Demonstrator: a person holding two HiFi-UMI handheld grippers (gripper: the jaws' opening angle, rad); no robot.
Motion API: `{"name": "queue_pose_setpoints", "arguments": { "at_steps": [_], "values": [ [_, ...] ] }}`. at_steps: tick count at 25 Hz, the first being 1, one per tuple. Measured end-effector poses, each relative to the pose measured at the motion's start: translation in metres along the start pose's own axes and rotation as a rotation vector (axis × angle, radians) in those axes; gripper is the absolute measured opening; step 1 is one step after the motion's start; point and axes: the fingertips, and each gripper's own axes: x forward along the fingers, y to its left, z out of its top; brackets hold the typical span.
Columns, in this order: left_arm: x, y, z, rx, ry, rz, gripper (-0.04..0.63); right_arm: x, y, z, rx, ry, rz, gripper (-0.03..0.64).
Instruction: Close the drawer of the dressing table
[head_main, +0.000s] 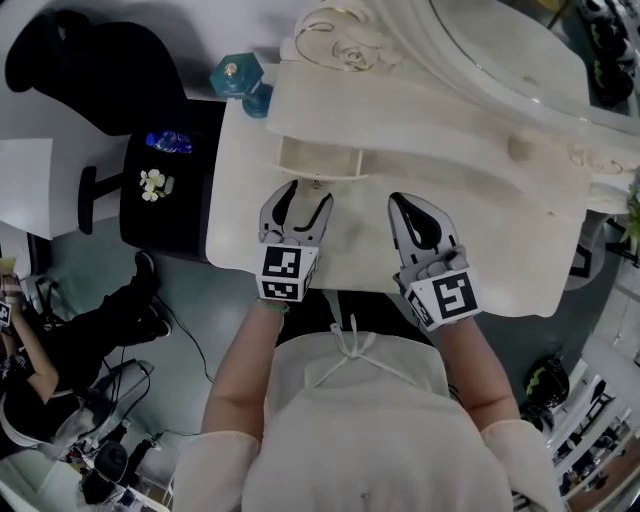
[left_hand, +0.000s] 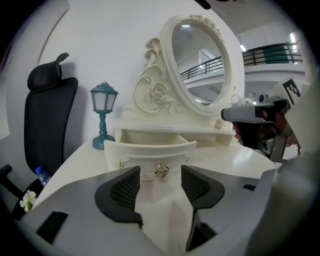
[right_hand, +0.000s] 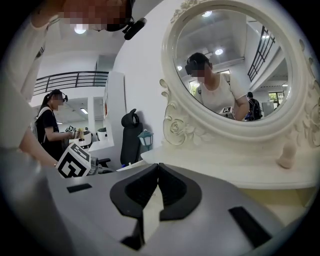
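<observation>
One cream dressing table (head_main: 480, 230) lies below me, with an oval mirror (left_hand: 200, 65) standing at its back. Its drawer (head_main: 318, 160) stands pulled out of the low shelf under the mirror, left of the middle. The drawer's long side runs left to right and its front faces me. My left gripper (head_main: 310, 195) sits just in front of it, jaws well apart and holding nothing, with the small gold knob (left_hand: 161, 170) showing beyond the gap. My right gripper (head_main: 398, 205), beside it over bare tabletop, has its jaw tips together, holding nothing.
</observation>
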Motion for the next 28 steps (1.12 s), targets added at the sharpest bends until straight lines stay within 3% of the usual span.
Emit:
{"name": "queue_pose_setpoints", "arguments": {
  "at_steps": [2, 6, 10, 21, 28],
  "values": [
    [0.008, 0.003, -0.004, -0.013, 0.02, 0.02, 0.27, 0.004, -0.004, -0.004, 0.001, 0.009, 0.01, 0.005],
    [0.016, 0.007, -0.006, -0.052, 0.031, 0.063, 0.169, 0.011, -0.004, -0.011, -0.01, 0.032, 0.067, 0.005],
    [0.017, 0.001, -0.007, -0.039, 0.041, 0.082, 0.106, 0.014, -0.005, -0.013, -0.012, 0.037, 0.084, 0.005],
    [0.028, 0.003, -0.003, -0.023, 0.068, 0.066, 0.103, 0.021, -0.009, -0.015, -0.002, 0.027, 0.071, 0.005],
    [0.043, 0.008, 0.007, -0.052, 0.072, 0.077, 0.103, 0.024, -0.018, -0.016, -0.006, 0.027, 0.039, 0.005]
  ]
}}
